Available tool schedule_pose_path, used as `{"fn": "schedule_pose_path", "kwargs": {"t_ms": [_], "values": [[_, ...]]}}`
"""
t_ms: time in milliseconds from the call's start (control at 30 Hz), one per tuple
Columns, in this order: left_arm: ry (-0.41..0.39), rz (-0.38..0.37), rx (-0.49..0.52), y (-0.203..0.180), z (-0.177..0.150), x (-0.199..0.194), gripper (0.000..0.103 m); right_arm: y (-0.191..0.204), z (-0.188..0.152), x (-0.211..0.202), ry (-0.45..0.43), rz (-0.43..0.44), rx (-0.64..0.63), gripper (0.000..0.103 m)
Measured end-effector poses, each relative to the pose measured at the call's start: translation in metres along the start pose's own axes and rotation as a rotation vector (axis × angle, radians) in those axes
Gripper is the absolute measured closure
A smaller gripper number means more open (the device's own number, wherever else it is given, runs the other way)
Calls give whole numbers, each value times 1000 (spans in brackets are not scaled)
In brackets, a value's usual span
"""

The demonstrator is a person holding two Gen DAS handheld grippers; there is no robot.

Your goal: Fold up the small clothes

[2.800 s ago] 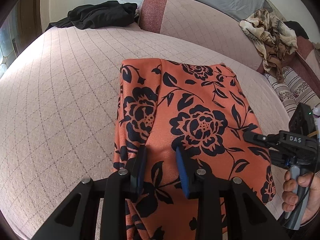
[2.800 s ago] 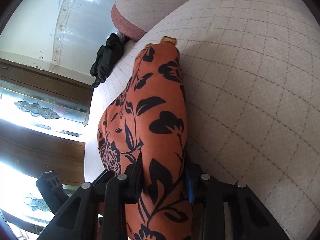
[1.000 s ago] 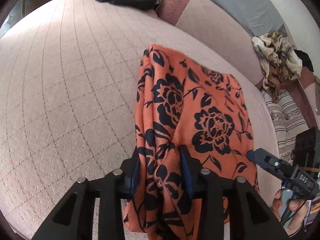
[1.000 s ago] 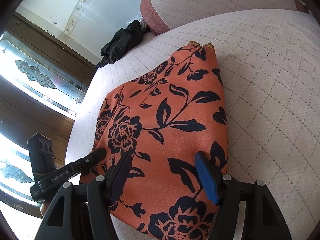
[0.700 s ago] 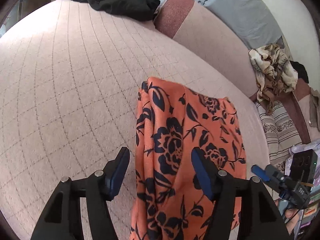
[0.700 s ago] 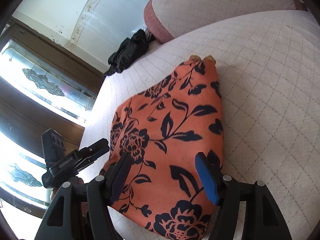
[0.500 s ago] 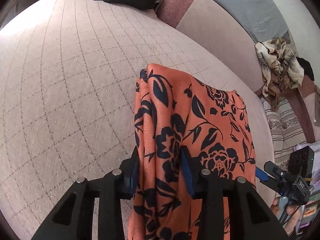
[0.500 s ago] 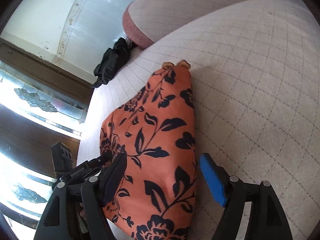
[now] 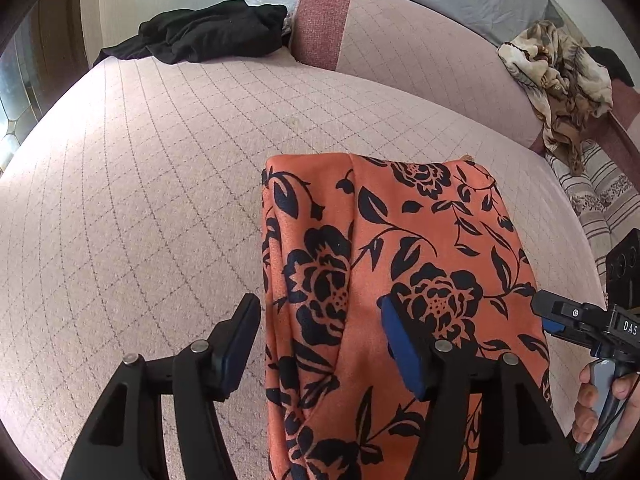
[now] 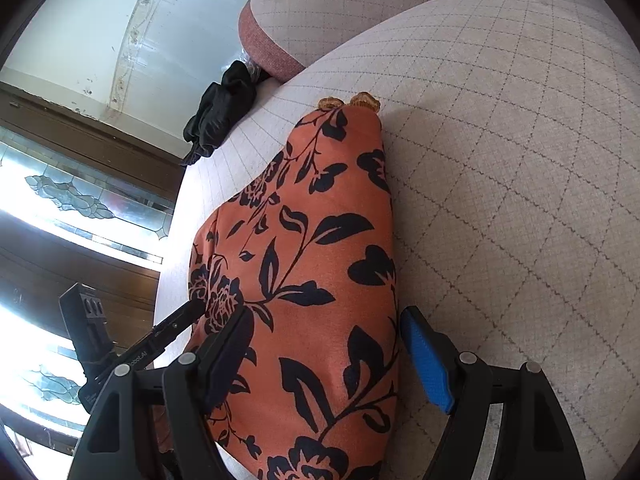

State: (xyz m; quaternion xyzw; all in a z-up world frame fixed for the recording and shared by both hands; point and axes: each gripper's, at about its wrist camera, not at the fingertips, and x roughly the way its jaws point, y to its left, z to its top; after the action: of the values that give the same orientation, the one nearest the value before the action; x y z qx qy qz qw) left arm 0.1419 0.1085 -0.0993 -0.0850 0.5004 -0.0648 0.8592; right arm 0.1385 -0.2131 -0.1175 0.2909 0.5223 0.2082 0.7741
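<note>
Left tool (image 9: 320,344): wide open, holding nothing
Right tool (image 10: 326,354): wide open over orange cloth (image 9: 400,264)
Far edge: black garment (image 9: 208,32), patterned scarf (image 9: 560,64)

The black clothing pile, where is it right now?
In the left wrist view the black clothing pile lies at the far left corner of the quilted bed, beside the reddish bolster end, well beyond the orange floral garment.

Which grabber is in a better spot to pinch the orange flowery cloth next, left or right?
Probably the left gripper: it is open with the orange cloth's bunched side edge between its fingers. The right gripper, also open, straddles a wide flat part.
</note>
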Motion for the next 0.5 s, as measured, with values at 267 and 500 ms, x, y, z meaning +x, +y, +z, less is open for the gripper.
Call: {"fn": "schedule_pose_path", "kwargs": {"t_ms": [267,500], "values": [[22,-39,-25,4,-10,12,39,3,-1,22,37,-9,-18,24],[26,-152,-84,19,-9,7,85,20,-4,21,40,-67,-128,65]]}}
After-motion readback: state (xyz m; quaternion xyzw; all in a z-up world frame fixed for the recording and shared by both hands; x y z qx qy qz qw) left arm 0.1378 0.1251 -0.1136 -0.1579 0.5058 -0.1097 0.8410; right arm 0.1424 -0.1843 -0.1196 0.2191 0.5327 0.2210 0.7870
